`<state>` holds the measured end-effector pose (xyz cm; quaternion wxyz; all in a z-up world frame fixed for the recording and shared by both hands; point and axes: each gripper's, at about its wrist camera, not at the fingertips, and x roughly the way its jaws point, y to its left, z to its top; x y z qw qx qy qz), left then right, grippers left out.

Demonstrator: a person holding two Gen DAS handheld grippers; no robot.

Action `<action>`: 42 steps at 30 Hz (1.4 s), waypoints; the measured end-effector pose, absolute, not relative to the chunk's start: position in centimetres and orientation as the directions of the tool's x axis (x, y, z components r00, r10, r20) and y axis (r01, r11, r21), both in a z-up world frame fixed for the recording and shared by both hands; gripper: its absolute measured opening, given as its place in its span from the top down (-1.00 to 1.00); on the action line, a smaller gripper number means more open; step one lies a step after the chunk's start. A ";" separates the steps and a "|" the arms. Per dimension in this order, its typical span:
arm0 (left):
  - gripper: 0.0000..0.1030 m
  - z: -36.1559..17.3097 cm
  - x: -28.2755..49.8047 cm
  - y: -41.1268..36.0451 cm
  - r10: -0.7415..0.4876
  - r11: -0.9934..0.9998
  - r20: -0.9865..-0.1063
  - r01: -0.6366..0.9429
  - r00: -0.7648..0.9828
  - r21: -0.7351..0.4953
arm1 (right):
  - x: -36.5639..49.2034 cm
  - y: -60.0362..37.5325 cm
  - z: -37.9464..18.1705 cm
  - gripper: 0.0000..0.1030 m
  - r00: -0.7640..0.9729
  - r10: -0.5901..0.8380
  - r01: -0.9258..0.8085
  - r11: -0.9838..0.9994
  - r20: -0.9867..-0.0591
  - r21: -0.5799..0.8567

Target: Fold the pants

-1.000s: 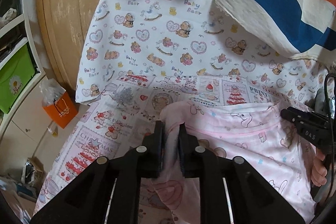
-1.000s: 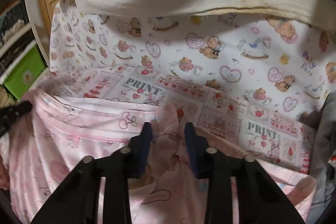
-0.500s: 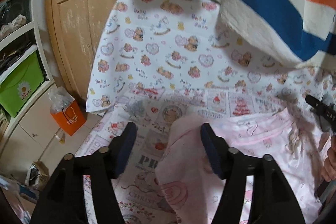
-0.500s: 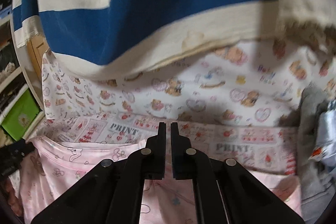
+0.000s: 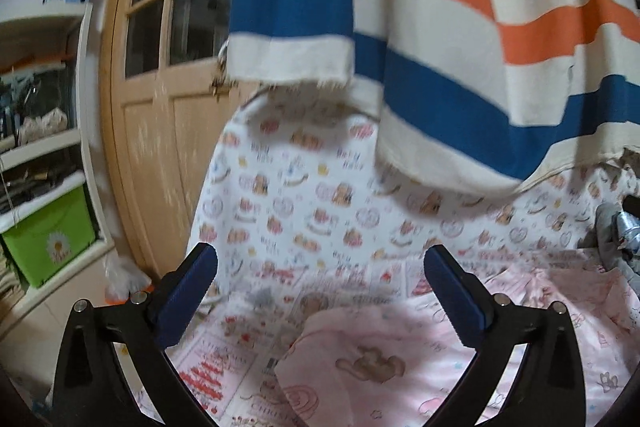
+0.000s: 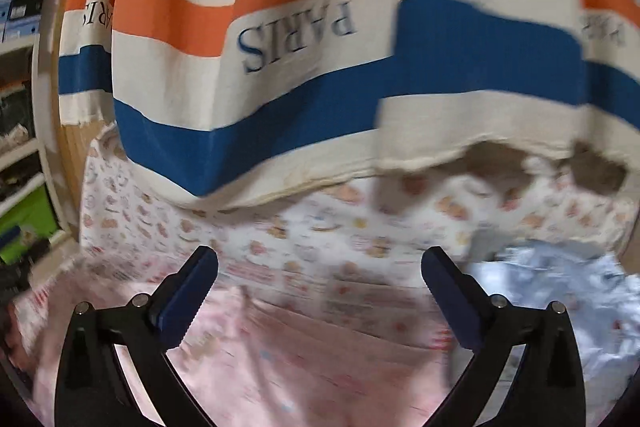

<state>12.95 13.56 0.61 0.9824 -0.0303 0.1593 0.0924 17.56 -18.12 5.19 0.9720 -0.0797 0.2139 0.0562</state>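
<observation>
Change since a second ago: we had both grippers pinched on pink cloth; now left gripper [image 5: 320,267] and right gripper [image 6: 319,269] have let go, jaws opening wide, nothing between them, both lifted clear

Pink pants [image 5: 400,355]: printed cartoon pattern, lying flat below the fingers, a rounded folded edge at left

Surface: printed sheet [image 5: 224,363] with red motifs; bear-print cloth [image 5: 288,195] hangs behind it

Room: striped towel [image 6: 320,27] marked PARIS overhead; wooden door [image 5: 160,107], green bin [image 5: 48,239] at left
</observation>
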 end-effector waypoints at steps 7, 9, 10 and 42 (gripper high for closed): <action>-0.99 1.8 11.3 12.2 0.130 0.988 -0.212 -0.145 0.969 -0.054 | 15.0 -23.9 4.1 -0.99 0.910 0.021 -0.060 0.995 -0.414 -0.080; -0.99 2.5 11.0 10.9 0.151 0.988 -0.202 -0.156 0.968 -0.010 | 14.8 -25.2 3.9 -0.99 0.915 0.005 -0.039 0.996 -0.404 -0.075; -0.99 2.9 10.8 10.1 0.151 0.988 -0.198 -0.152 0.968 0.011 | 14.7 -26.0 3.9 -0.99 0.918 -0.035 -0.001 0.996 -0.395 -0.092; -0.99 2.9 12.5 0.7 -0.048 0.999 -0.234 0.046 0.971 -0.011 | 16.1 -21.4 -3.8 0.10 0.684 0.031 -0.249 0.949 -0.728 -0.194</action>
